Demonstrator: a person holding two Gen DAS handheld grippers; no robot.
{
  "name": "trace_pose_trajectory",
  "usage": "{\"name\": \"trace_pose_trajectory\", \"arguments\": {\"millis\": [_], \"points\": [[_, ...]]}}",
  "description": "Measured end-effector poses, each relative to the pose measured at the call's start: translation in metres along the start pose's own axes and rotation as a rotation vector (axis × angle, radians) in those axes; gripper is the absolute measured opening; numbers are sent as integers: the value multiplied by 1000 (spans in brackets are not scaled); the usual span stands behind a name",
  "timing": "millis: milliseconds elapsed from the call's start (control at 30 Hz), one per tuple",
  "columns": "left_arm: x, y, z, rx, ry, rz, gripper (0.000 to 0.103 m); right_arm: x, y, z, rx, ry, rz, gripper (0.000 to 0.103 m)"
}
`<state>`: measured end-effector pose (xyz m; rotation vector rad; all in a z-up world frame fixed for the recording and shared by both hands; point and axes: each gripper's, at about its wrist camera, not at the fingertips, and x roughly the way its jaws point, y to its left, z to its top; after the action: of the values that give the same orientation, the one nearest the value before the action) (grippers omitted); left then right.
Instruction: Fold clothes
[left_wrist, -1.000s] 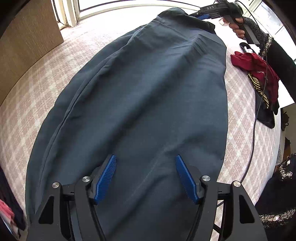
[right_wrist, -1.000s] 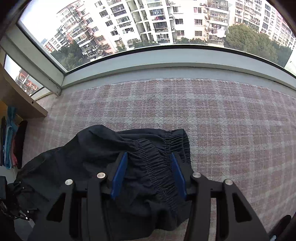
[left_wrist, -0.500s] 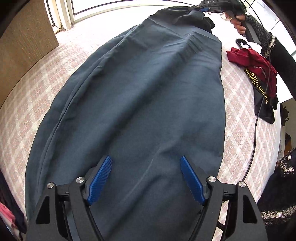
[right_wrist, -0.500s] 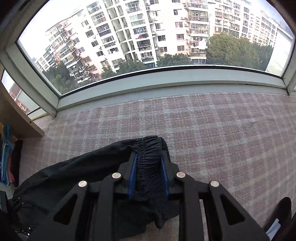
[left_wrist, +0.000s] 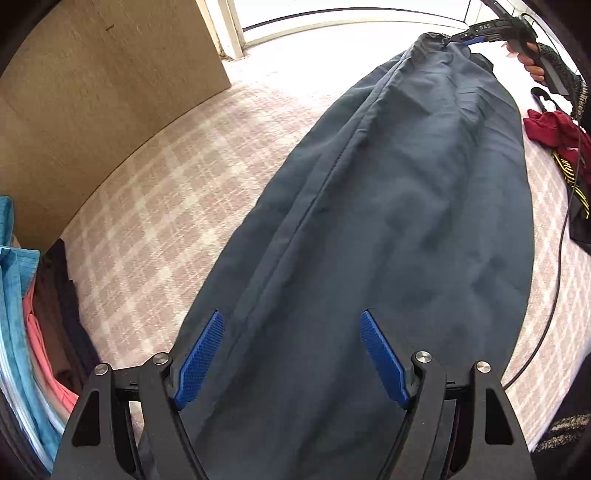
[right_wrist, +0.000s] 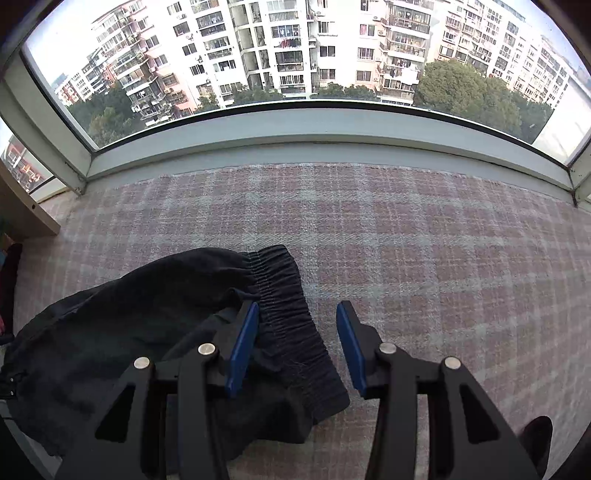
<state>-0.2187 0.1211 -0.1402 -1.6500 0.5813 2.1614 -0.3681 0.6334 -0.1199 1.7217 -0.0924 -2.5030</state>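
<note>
Dark blue-grey trousers (left_wrist: 388, 221) lie stretched out along the pink plaid bed cover (left_wrist: 166, 203). My left gripper (left_wrist: 291, 354) hovers open over the near end of the trousers, with nothing pinched between its blue pads. At the far end, a hand holds my right gripper (left_wrist: 469, 37) by the waistband. In the right wrist view the right gripper (right_wrist: 297, 343) has its jaws opening. The gathered elastic waistband (right_wrist: 288, 314) lies between them, beside the left pad and free of the right one.
A red and black garment (left_wrist: 550, 129) lies to the right of the trousers, with a black cable (left_wrist: 554, 277) trailing past it. Folded clothes (left_wrist: 22, 314) are stacked at the left below a wooden panel (left_wrist: 92, 92). A window sill (right_wrist: 295, 147) borders the far edge.
The right gripper closed on the waistband half a second ago and has since spread apart again. The left gripper's jaws widened and it shifted towards the trousers' left side.
</note>
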Motion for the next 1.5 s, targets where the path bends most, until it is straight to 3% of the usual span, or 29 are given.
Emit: {"name": "trace_pose_trajectory", "arguments": {"millis": [100,167,233,367,433,600,700,800,867,933,1033,1133,1267,1433,1500], "points": [[11,2,9,1,26,-29,72,6,-4,-5,2,19,-2,43],[18,4,15,2,43,-48,56,9,-6,-9,-8,29,-20,43],[16,6,15,-1,32,-98,29,9,-4,-11,-20,18,-25,43],[14,3,10,36,46,-88,14,14,0,-14,-32,24,-20,43],[12,4,9,41,41,-84,1,15,0,-15,-21,25,-16,43],[-1,28,18,-33,-35,-38,1,5,-15,-23,11,-17,-26,37],[9,47,26,-86,-32,-63,1,-6,-28,-5,46,-43,-45,33],[22,51,28,-78,9,-39,19,-5,-24,7,23,-37,-66,36],[13,52,27,-87,-11,-47,27,-10,-30,10,41,-42,-31,36],[-1,50,23,-73,-21,-3,46,-26,-48,9,88,-64,34,46],[-26,42,14,-39,-26,42,47,-37,-74,-2,146,-39,67,50],[-51,15,3,-9,-66,-27,50,-42,-87,-15,166,-31,87,50],[-57,-31,2,20,-58,-97,50,-54,-89,-19,199,-87,160,50],[-33,-33,-1,-2,-20,-105,50,-32,-46,16,-10,8,-101,50],[-23,-22,5,-35,-8,-68,50,-56,-46,21,25,-57,-18,50]]}}
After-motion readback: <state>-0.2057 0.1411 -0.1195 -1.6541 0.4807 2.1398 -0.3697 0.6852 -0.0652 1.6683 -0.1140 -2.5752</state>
